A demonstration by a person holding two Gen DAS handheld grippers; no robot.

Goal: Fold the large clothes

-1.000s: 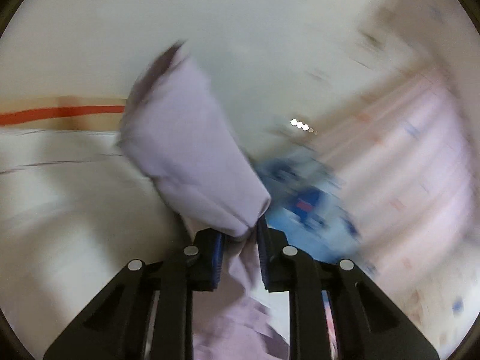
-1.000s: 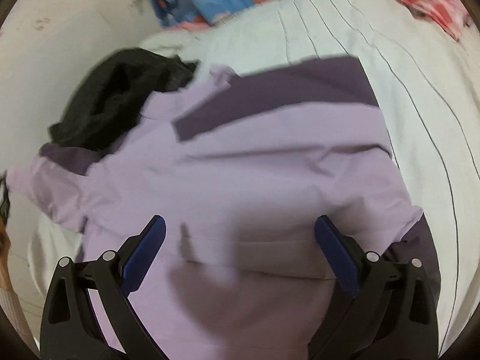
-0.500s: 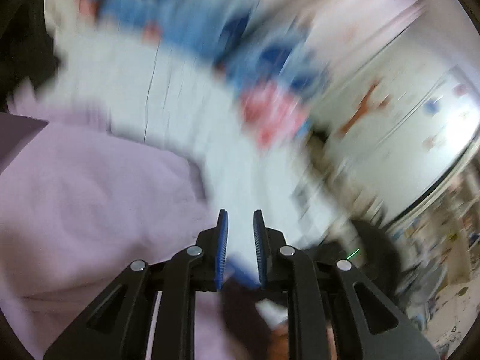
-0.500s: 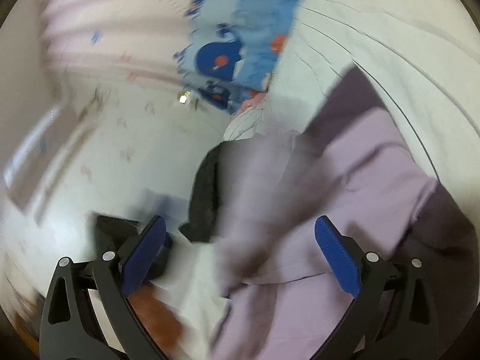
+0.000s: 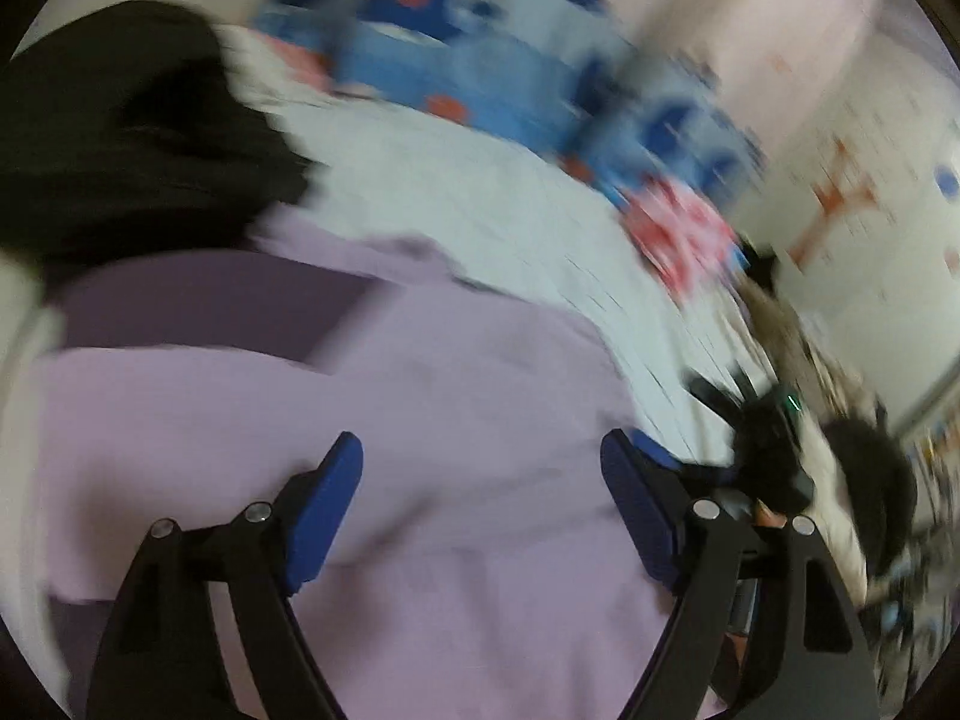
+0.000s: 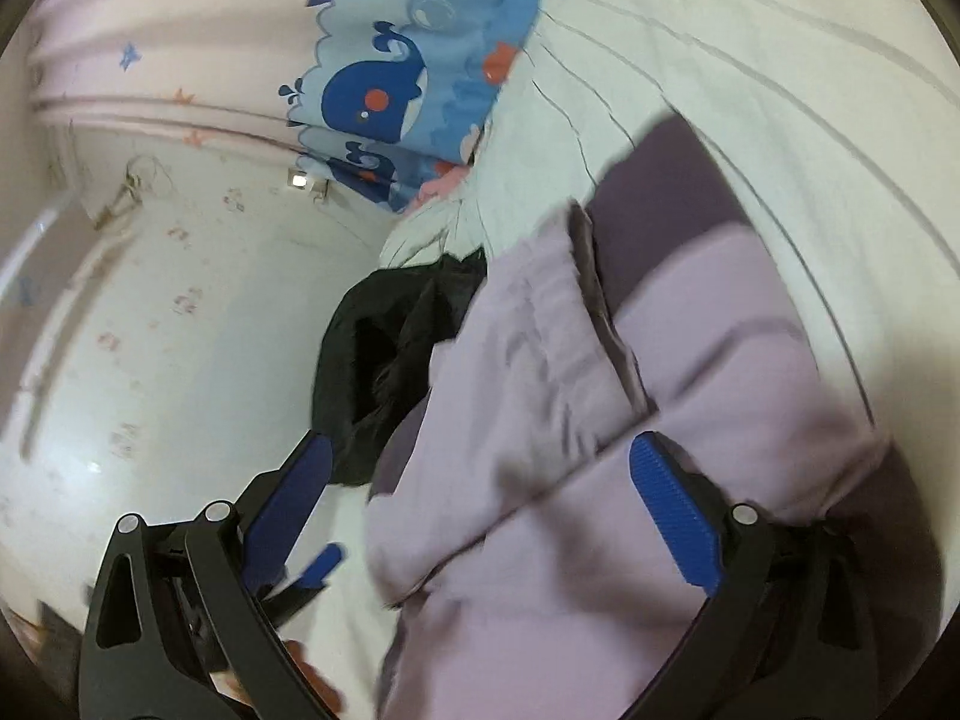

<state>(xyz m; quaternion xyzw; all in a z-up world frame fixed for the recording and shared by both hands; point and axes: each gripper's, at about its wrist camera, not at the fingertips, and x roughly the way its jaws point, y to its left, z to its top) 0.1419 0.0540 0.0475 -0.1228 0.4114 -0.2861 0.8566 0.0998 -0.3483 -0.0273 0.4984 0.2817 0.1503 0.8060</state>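
jacket: the lilac jacket is lying on the white bed, bunched into a rough fold. In the right wrist view its long axis runs from the near bottom edge up and away toward the far right, with a dark purple panel at the far end.
same jacket, other cam: in the left wrist view it fills the whole near half, dark purple band along the far left side. Pretty smeared, so no idea which end is collar or hem.
left gripper: the left gripper has its jaws spread wide, they've just been opening, and nothing's pinched. Lilac cloth lies under the gap, not clamped.
right gripper: the right gripper is also wide apart, hanging over the jacket's near left edge, pads not pressing on anything.
hidden / hard to see: the left view is heavily motion-blurred. The near part of the jacket is cut off by the frame bottom and the gripper arms in both views. A black garment sits tucked against the jacket's far left side, partly under it by the look of it.
edges and room: the bed's left edge drops off just left of the jacket, pale floor beyond. Open white sheet on the far right side. A blue whale-print blanket lies at the far end of the bed, well apart from the jacket.
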